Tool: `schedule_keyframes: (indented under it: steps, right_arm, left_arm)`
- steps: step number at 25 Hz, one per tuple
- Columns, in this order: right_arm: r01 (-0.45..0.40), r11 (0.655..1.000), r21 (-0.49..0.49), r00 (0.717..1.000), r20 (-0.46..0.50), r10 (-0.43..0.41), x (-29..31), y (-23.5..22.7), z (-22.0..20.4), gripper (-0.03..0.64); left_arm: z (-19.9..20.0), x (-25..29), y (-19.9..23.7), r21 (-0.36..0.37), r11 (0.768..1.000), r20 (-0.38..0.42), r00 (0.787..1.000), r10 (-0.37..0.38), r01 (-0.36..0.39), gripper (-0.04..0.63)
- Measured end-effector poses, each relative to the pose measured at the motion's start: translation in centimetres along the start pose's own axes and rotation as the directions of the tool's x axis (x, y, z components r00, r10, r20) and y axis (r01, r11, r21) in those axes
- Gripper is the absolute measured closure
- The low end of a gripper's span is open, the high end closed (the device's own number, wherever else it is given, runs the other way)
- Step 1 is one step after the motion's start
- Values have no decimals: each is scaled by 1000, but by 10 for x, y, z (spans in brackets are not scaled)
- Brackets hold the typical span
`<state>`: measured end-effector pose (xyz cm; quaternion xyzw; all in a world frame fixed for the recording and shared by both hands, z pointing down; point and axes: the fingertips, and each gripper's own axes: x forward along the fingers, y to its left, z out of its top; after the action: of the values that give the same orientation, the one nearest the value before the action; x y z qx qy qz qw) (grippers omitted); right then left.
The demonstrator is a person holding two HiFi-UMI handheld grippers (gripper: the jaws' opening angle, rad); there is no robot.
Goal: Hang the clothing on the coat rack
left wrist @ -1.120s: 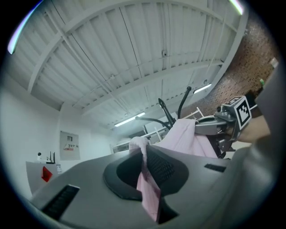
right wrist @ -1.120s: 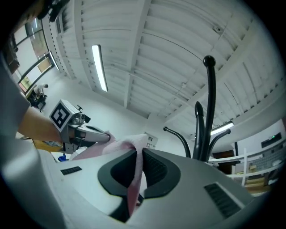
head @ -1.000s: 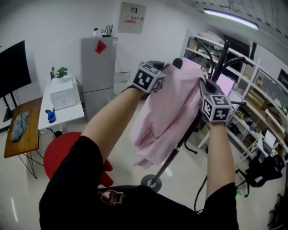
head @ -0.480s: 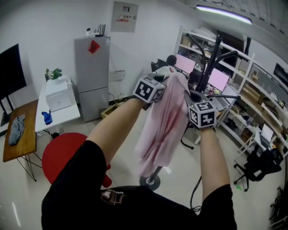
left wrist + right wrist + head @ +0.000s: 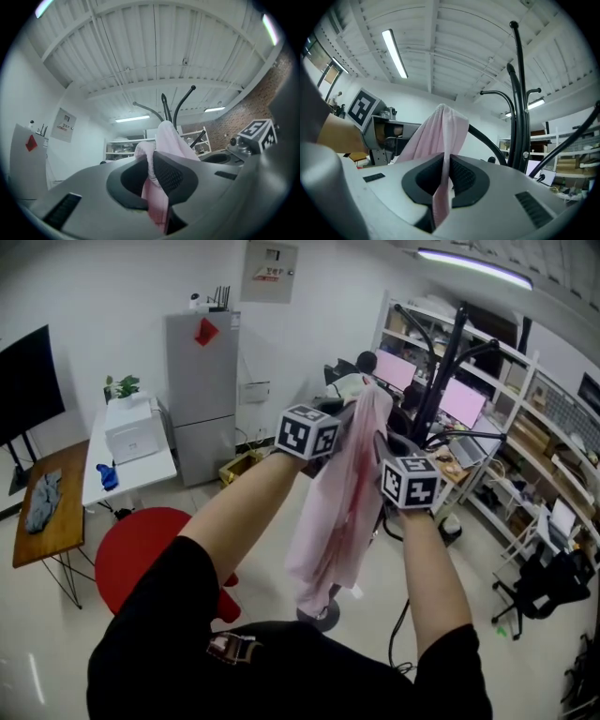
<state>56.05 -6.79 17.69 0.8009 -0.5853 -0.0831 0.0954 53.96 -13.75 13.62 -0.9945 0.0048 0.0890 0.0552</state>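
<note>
A pink garment [image 5: 336, 498] hangs in a long fold between both grippers, held up in front of the black coat rack [image 5: 441, 371]. My left gripper [image 5: 343, 414] is shut on its top edge, and cloth [image 5: 168, 138] bulges up from the left gripper's [image 5: 154, 171] pads. My right gripper [image 5: 382, 444] is close beside it. The right gripper's [image 5: 443, 180] jaws are opening slightly, with a strip of the garment [image 5: 440, 131] still pinched between the pads. The rack's curved hooks [image 5: 180, 105] rise just behind the cloth, and its pole [image 5: 518, 108] stands to the right.
The rack's round base [image 5: 323, 615] sits on the floor under the garment. A red stool [image 5: 141, 554], a wooden table [image 5: 52, 517] and a white desk [image 5: 131, 465] are at the left. A grey fridge [image 5: 202, 381] stands behind. Shelves [image 5: 525, 456] and an office chair [image 5: 539, 596] fill the right.
The two grippers have come closer together, the right one moving left and lower. The garment has gone from spread wide to a narrow hanging fold.
</note>
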Motion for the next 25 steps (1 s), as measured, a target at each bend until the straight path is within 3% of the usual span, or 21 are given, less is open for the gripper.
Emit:
schedule_keyframes:
  steps: [4,9,12,14,17,21,25]
  right_arm:
    - [-12,999,39,1000,23,11,-10,6,-9,550]
    - [16,998,69,997,80,-21,-39,2,-13,429]
    - [4,999,43,988,154,-10,-71,10,-2,425]
    - [-59,998,15,976,209,55,-94,23,5,425]
    - [-223,975,-5,941,261,216,-112,54,6,425]
    - [-405,914,35,882,280,380,-108,92,-6,465]
    - [-565,823,49,793,307,526,-85,159,-24,559]
  left_arm:
    - [1,-22,-1,-57,997,56,998,-40,43,569]
    - [-11,-54,15,-115,992,62,998,-34,41,407]
    - [-19,-94,25,-105,994,86,996,-10,19,408]
    - [-22,-127,23,-103,994,110,994,-10,22,408]
    - [-33,-186,15,-94,995,137,990,-9,22,408]
    - [-57,-259,14,-53,998,111,993,39,-34,416]
    - [-85,-353,28,-51,986,68,984,164,-161,538]
